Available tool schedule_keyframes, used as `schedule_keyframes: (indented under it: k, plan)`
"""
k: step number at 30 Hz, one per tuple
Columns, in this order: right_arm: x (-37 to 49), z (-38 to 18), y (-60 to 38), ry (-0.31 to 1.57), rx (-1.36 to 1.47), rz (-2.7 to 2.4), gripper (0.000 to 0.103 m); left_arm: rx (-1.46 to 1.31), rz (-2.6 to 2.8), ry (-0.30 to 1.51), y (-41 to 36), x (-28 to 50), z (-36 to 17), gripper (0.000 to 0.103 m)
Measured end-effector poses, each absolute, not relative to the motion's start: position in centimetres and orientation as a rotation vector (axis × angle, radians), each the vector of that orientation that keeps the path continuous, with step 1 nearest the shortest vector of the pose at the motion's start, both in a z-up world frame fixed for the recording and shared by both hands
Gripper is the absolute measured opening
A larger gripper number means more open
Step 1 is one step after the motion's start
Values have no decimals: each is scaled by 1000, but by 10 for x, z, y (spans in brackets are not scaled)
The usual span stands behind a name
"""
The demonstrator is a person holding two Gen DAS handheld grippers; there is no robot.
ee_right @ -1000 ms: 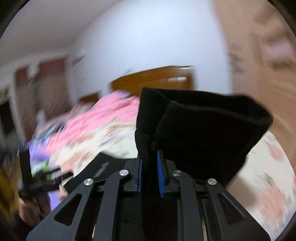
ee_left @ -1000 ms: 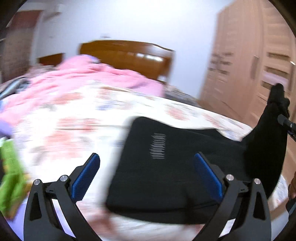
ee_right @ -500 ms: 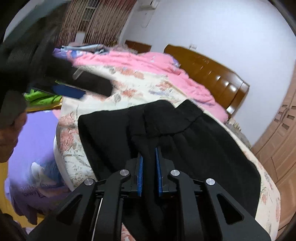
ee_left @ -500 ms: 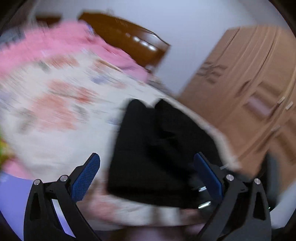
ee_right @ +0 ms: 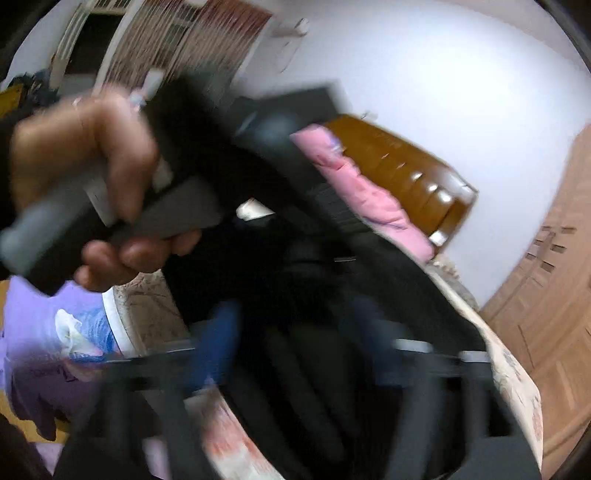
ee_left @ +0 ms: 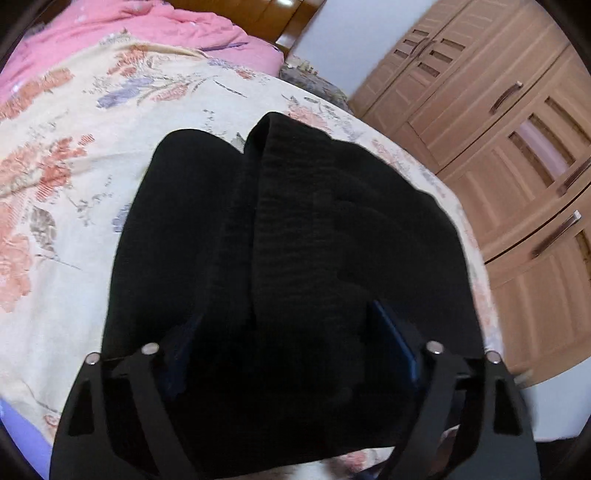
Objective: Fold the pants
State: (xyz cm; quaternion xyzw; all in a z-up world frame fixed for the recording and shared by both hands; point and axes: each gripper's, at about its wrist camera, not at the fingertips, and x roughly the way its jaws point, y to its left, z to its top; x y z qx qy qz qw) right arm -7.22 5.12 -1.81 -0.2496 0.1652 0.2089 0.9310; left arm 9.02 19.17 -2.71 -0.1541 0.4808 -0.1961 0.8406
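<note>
The left gripper (ee_left: 288, 343) hangs low over the black pants (ee_left: 295, 229), its two blue-padded fingers (ee_left: 397, 341) spread wide with dark cloth lying between them but not pinched. The right gripper (ee_right: 295, 332) is badly smeared by motion; its blue pads (ee_right: 218, 339) seem to stand apart over the same dark fabric, though the blur makes that less than certain. In the right wrist view a bare hand (ee_right: 92, 177) wraps the handle of the other gripper body just above the cloth.

The pants (ee_right: 332, 295) lie folded in a thick stack at the near edge of the bed, toward its right corner, with a ribbed band running lengthwise down the middle of the top layer. Under them the floral bedspread (ee_left: 74, 184) stretches off to the left. A rumpled pink quilt (ee_left: 129, 26) is bunched at the far edge against the brown wooden headboard (ee_right: 406, 173). A light wooden wardrobe (ee_left: 517, 147) stands beyond the bed's right side.
</note>
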Motion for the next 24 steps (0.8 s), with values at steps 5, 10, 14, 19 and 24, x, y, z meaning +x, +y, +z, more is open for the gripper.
schedule_keyframes:
  k: [5, 10, 14, 19, 24]
  plan:
    - [-102, -21, -47, 453, -355, 288, 89, -329, -423, 983, 201, 87, -32, 80]
    - [-113, -49, -100, 590, -190, 219, 89, -277, -421, 996, 184, 95, -37, 101]
    - [-112, -51, -86, 568, -220, 261, 89, -266, -354, 996, 176, 96, -38, 101]
    - [-86, -53, -57, 536, -337, 114, 89, -275, -324, 991, 182, 95, -36, 87]
    - [-86, -68, -39, 492, -441, 37, 89, -327, -332, 892, 193, 76, -16, 31]
